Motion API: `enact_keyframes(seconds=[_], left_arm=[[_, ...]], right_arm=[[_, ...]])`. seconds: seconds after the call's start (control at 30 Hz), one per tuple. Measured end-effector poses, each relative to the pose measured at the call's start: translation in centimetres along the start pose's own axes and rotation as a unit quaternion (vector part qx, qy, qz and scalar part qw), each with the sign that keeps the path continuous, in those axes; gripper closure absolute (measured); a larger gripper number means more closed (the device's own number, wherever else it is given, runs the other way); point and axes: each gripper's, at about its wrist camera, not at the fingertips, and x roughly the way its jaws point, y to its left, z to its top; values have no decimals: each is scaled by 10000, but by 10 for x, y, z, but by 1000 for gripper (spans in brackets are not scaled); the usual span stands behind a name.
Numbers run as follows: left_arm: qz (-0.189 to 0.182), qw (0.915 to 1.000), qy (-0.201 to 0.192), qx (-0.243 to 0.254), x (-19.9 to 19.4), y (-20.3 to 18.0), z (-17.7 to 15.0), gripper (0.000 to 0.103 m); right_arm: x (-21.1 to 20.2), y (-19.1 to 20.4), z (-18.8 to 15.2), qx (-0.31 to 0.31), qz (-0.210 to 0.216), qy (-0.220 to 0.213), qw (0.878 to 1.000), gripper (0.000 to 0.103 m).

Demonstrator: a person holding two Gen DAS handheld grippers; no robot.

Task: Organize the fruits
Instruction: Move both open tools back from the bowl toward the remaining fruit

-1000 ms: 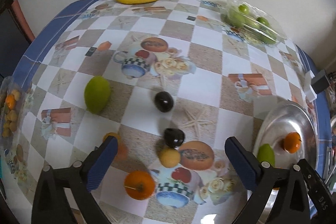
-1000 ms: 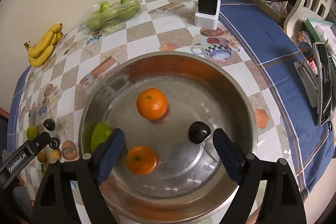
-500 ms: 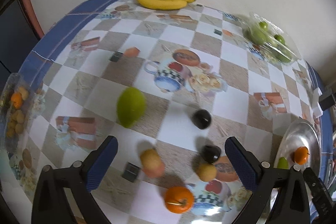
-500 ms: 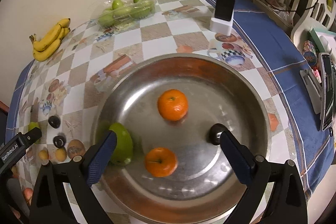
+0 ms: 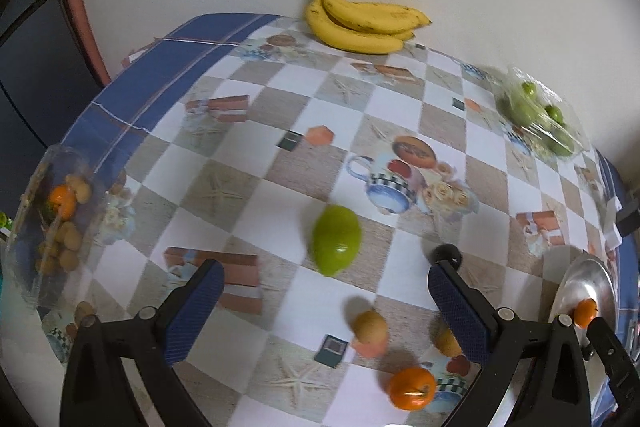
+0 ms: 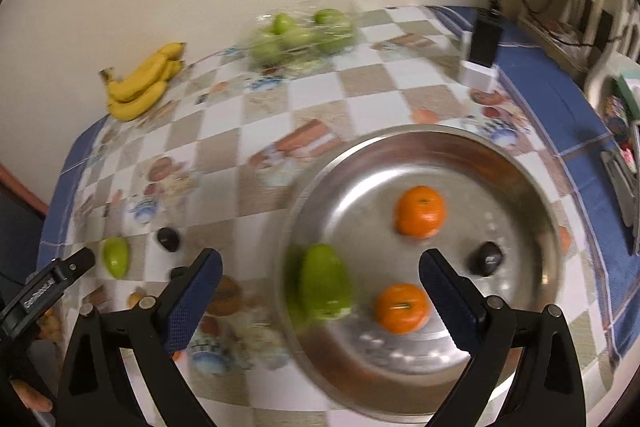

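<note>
Nearest the left wrist camera, the left gripper (image 5: 322, 293) hangs above the checked tablecloth (image 5: 288, 115) with its blue-padded jaws spread wide and nothing between them. Just below and between the fingers lie an orange (image 5: 412, 388) and two small tan fruits (image 5: 370, 323), one partly hidden behind the right finger. Slightly farther on, centred between the jaws, a green mango (image 5: 336, 239) rests on the cloth, with a dark plum (image 5: 447, 253) to its right, just past the right fingertip. At the left edge sits a clear bag of small fruits (image 5: 56, 223). Farthest back, a bunch of bananas (image 5: 360, 23) lies against the wall, and a clear pack of green fruits (image 5: 540, 119) sits to the right.

Likewise the right gripper (image 6: 320, 285) is open and empty, hovering over the near rim of a steel bowl (image 6: 520, 167). Inside the bowl are a blurred green mango (image 6: 326, 283), two oranges (image 6: 402, 307) and a dark plum (image 6: 486, 259). Beyond the bowl a black charger on a white base (image 6: 482, 53) stands on the blue border.
</note>
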Motion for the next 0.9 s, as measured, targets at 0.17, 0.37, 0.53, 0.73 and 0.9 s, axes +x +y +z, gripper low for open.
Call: enact_keyframes(seconds=[0.17, 0.37, 0.53, 0.73, 0.9], left_arm=[[98, 9998, -62, -132, -4, 19, 0, 0], [218, 9992, -67, -338, -6, 41, -5, 0], [251, 9985, -69, -476, -7, 57, -8, 0], [268, 9975, 0, -657, -4, 73, -12, 0], [105, 9978, 22, -653, -1, 70, -11, 0]], right_arm=[[3, 28, -5, -246, 275, 81, 9993, 4], [9, 58, -15, -509, 478, 207, 9973, 4], [15, 77, -23, -672, 605, 361, 9952, 4], [24, 96, -32, -850, 698, 546, 9924, 4], [33, 103, -36, -950, 716, 684, 9905, 4]])
